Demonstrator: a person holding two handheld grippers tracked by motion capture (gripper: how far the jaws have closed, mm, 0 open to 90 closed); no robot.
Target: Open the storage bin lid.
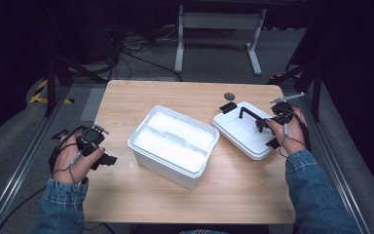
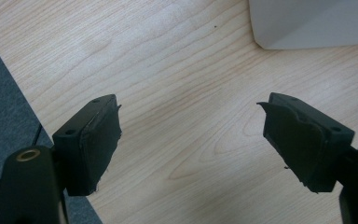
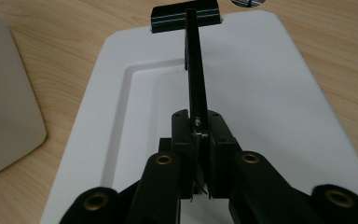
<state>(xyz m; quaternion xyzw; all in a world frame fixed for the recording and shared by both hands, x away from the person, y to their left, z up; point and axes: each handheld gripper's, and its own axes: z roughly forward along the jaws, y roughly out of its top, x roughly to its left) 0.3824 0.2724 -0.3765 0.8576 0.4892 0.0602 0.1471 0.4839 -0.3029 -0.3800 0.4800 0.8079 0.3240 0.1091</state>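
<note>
An open white plastic box [image 1: 141, 146] stands in the middle of the wooden table, its corner [image 2: 307, 23] in the left gripper view. Its white lid [image 1: 241, 134] is to the box's right, flat and low at the tabletop; I cannot tell if it rests there. My right gripper [image 1: 269, 124] is shut on the lid's black handle [image 3: 195, 70], the jaws [image 3: 200, 140] pinching the bar from both sides over the lid [image 3: 270, 93]. My left gripper [image 1: 108, 160] stays at the table's left edge, open [image 2: 191, 140], with bare wood between the pads.
A black clasp [image 3: 186, 16] sits on the lid's far edge. A small dark round disc [image 1: 229, 96] lies on the table behind the lid. Beyond the table stand a metal frame [image 1: 214, 29] and loose cables on the floor. Rails run along both table sides.
</note>
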